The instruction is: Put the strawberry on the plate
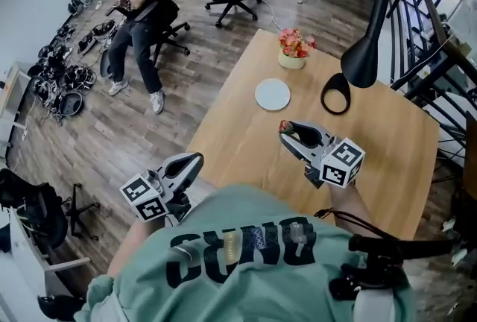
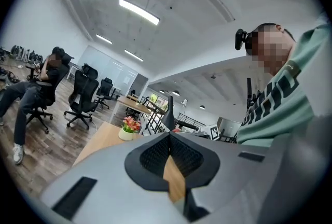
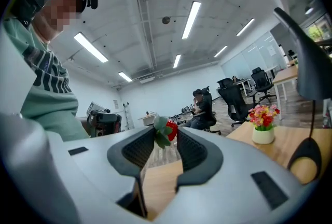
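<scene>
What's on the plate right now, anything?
Nothing: the white plate lies bare on the table. The strawberry is clamped by the right gripper, short of it. No part of the plate is hidden.

Bare table (image 1: 238,145) reaches the plate (image 1: 273,95); flowerpot (image 1: 292,59) and lamp (image 1: 364,52) stand beyond.

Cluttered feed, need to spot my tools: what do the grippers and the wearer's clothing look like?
Both the left gripper and right gripper are light grey shells with black ribbed pads, each carrying a white cube with black square markers. The top is mint green, dark lettering.
</scene>
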The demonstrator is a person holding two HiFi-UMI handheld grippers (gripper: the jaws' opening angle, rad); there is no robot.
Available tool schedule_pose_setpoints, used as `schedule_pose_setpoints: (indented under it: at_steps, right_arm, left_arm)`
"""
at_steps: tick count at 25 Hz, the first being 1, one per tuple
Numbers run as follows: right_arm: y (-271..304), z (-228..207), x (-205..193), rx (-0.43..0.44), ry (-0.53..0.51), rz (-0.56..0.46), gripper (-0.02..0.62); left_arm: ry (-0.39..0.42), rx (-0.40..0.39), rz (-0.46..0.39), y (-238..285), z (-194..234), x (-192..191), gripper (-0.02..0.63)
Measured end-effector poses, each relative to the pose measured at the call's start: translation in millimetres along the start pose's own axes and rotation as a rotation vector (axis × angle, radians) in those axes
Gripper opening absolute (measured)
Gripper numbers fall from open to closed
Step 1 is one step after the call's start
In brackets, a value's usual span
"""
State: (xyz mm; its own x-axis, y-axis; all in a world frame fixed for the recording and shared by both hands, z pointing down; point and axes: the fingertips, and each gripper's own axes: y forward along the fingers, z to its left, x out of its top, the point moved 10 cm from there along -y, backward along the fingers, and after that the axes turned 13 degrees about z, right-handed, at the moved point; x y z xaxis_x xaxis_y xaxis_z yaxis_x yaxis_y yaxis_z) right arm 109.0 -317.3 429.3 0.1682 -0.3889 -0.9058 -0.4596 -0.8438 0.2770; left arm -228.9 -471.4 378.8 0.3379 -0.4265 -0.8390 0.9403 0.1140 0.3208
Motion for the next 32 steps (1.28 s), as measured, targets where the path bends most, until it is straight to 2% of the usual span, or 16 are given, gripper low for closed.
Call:
schedule_pose_setpoints:
  at_steps: [3, 6, 10, 15, 17, 20, 24, 26, 32]
  right_arm:
    - [-2.2, -11.3, -9.9, -0.038, 0.046, -0.020, 0.143]
    - [0.1, -8.7, -18.3, -0.118, 0.105, -0.051, 0.143]
    - [8.2, -6.4, -22.8, -0.192, 0.136, -0.058, 0.143]
    - [30.1, 12.6, -21.7, -0.440, 0.183, -0.095, 0.143]
    - [43.5, 25.1, -24.5, -0.481, 0.230, -0.132, 0.143]
    - [57.4, 38.5, -20.9, -0.504, 0.227, -0.100, 0.143]
    - [48.5, 33.5, -2.3, -0.518, 0.236, -0.076, 0.143]
    - [46.6, 28.0, 6.0, -0.509, 0.220, -0.053, 0.142]
    - [45.0, 6.9, 10.2, -0.454, 0.191, -0.024, 0.143]
  left_arm:
    - [0.003, -0.047, 0.053, 18.9, 16.5, 6.7, 0.005]
    - [0.028, -0.136, 0.113, 32.9, 46.4, 23.7, 0.005]
    - [0.035, -0.233, 0.133, 51.0, 77.6, 35.5, 0.005]
    - [0.094, -0.449, 0.192, 72.7, 147.9, 48.6, 0.005]
    - [0.107, -0.493, 0.227, 74.3, 168.6, 51.1, 0.005]
    - [0.157, -0.512, 0.229, 80.3, 181.4, 67.9, 0.005]
    - [0.114, -0.538, 0.155, 90.3, 170.0, 75.6, 0.005]
    - [0.100, -0.542, 0.144, 90.0, 163.3, 70.5, 0.005]
    - [0.082, -0.465, 0.148, 87.9, 161.2, 62.2, 0.005]
